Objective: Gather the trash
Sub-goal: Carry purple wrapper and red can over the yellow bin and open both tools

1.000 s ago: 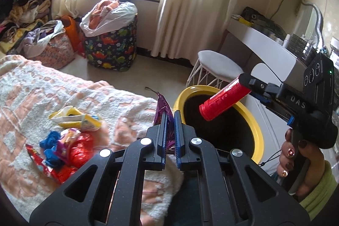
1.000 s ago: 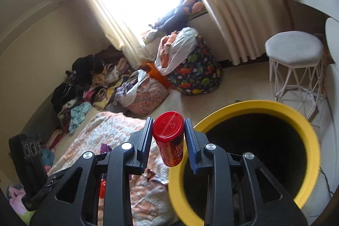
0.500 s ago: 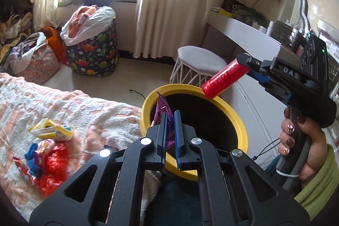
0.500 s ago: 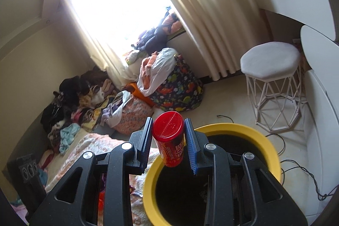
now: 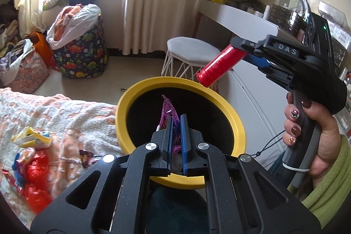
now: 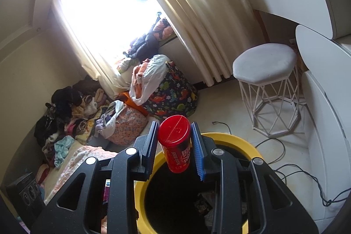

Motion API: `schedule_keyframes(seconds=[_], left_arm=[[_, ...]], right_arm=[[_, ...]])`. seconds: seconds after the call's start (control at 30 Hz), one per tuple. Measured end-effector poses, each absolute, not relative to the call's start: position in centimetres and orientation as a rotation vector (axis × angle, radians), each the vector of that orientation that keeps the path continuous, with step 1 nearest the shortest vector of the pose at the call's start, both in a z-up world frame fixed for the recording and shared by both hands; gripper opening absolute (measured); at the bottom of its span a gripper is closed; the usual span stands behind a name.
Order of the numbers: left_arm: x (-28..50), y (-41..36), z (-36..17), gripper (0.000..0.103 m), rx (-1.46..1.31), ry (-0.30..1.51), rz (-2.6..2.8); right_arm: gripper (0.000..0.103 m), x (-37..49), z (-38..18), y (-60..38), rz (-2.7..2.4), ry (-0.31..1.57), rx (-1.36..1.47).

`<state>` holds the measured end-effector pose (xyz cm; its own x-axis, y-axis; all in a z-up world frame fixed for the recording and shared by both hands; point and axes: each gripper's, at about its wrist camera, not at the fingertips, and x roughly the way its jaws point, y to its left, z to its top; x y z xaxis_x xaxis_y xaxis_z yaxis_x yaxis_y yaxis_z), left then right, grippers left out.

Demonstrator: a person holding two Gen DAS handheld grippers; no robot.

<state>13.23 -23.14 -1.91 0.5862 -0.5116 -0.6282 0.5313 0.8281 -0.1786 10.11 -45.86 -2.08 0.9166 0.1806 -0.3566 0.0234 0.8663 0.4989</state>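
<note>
Already both claws hang over the yellow-rimmed bin (image 5: 238, 122), the left claw (image 5: 176, 124) pinching a purple wrapper (image 5: 167, 112), the right claw (image 6: 174, 142) clamping a red can (image 6: 176, 146), poised to drop both in.

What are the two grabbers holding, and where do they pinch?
Left gripper pinches the purple wrapper by its lower end; right gripper squeezes the red can by its sides.
</note>
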Motion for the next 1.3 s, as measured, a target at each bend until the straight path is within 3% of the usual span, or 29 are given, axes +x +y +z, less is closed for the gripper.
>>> schedule_keyframes(seconds=[1.1,1.13,1.17,1.2,1.23,1.3], left_arm=[[16.2,-27.3,-8.2,0.003,0.090,0.853,-0.614],[16.2,-27.1,-8.2,0.006,0.082,0.850,-0.611],[16.2,-26.7,-8.2,0.014,0.067,0.850,-0.608],[16.3,-26.4,-8.1,0.021,0.052,0.850,-0.598],[16.4,-25.9,-8.0,0.038,0.043,0.846,-0.582],[16.3,-25.1,-7.5,0.055,0.025,0.823,-0.557]], right_arm=[[0.030,13.6,-8.2,-46.1,-0.039,0.657,0.557],[0.031,13.6,-8.2,-46.2,-0.038,0.653,0.566],[0.033,13.5,-8.1,-46.2,-0.035,0.647,0.578],[0.040,13.4,-8.1,-46.3,-0.033,0.642,0.591],[0.045,13.4,-8.0,-46.4,-0.033,0.637,0.600],[0.050,13.4,-7.9,-46.4,-0.035,0.634,0.599]])
